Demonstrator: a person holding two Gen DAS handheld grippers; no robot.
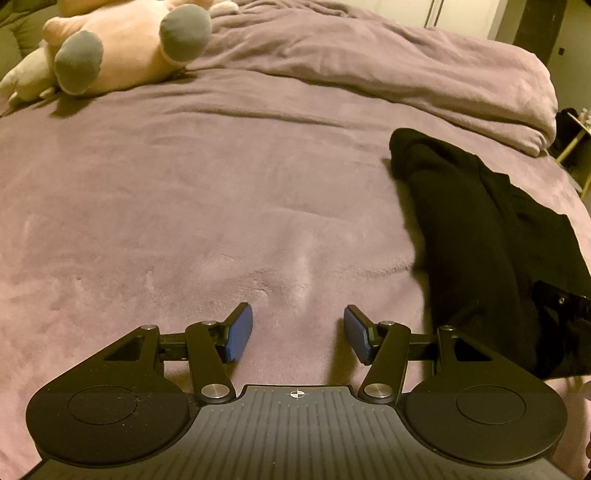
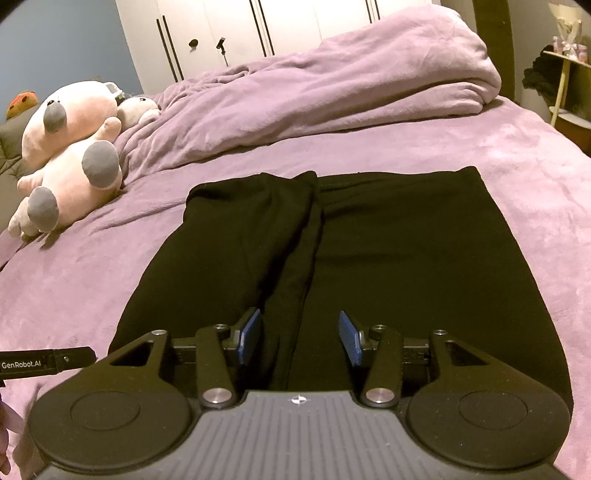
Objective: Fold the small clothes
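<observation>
A bedroom in a home, no question. Purple fleece bedspread (image 2: 517, 155) filling both views, a rumpled duvet (image 2: 332, 88) bunched up at the far end. Pink plush toys (image 2: 70, 155) sprawled on the left side, grey-soled feet toward us. Behind the bed, a white wardrobe (image 2: 221, 29) with dark handles, a blue wall (image 2: 55, 44) beside it. Off to the right edge, a small shelf (image 2: 565, 66) with dark clothing heaped on it and some small items too blurred to make out. Warm, dim indoor light throughout.
</observation>
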